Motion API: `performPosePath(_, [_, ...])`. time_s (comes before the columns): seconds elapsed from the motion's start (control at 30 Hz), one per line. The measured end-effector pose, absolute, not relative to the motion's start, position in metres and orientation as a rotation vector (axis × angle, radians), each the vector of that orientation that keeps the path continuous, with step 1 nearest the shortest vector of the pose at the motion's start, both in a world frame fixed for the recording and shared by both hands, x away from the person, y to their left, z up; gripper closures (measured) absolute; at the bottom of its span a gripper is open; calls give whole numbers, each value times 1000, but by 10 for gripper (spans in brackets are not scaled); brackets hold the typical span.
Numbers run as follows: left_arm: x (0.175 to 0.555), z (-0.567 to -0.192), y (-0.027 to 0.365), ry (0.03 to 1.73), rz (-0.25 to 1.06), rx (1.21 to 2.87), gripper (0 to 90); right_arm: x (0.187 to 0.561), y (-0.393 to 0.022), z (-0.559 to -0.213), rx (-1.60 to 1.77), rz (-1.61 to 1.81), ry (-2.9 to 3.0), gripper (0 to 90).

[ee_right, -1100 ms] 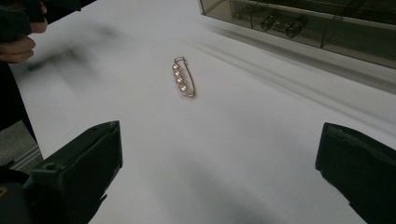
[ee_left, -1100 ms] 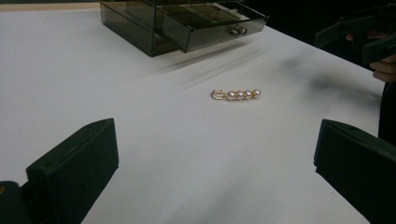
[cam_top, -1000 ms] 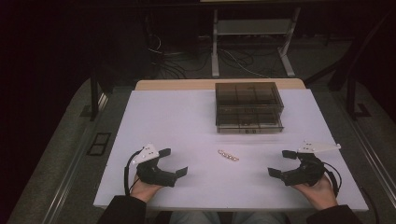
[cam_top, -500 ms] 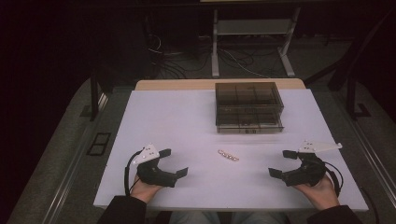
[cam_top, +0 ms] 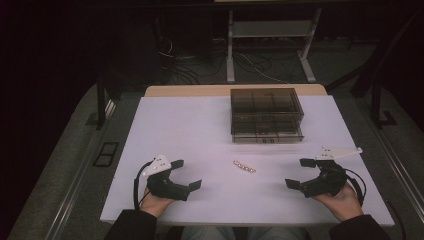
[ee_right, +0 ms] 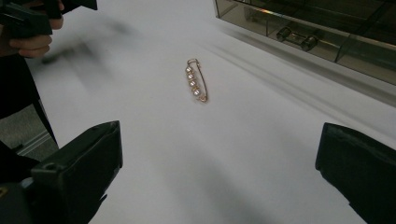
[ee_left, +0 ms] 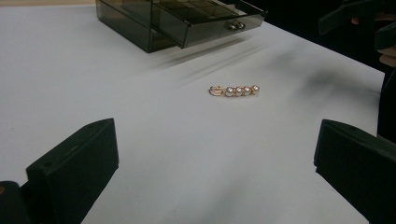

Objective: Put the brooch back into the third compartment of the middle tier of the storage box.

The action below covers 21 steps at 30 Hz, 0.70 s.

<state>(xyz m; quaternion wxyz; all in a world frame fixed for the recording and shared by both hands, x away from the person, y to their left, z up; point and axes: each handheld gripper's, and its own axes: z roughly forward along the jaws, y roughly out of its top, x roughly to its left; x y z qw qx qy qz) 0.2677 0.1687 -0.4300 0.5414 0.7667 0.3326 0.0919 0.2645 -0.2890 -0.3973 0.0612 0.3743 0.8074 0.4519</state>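
Resting low on the near part of the white counter [cam_top: 200, 130], the left hand-held gripper [cam_top: 186, 174] has its jaws spread wide apart and holds nothing; against the frames from a second and half a second ago it has barely shifted, sitting in nearly the same spot with the same spread. The right hand-held gripper [cam_top: 300, 173] is likewise wide apart and empty, and it too has hardly moved, perhaps a touch nearer the counter's middle than a second ago.

The pearl brooch [cam_top: 244, 166], a small gold pin set with a row of pearls, lies flat on the counter between the two hand-held grippers, well apart from both and a little closer to the left one. It has not moved since the earlier frames. In the left gripper view the pearl brooch [ee_left: 234, 90] lies ahead of the open jaws, slightly toward the right jaw; in the right gripper view the pearl brooch [ee_right: 196, 81] lies ahead, nearer the left jaw.

Beyond the brooch, farther from both hand-held grippers, stands the smoked drawer box [cam_top: 266, 114], its lower drawer pulled partly out, as before.
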Motion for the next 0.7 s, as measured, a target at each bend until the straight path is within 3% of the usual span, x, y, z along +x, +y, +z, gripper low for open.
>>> performPosePath(0.7, [268,-430,168,789,218,1822,0,273,-274,-385,1076,1337,2506,3])
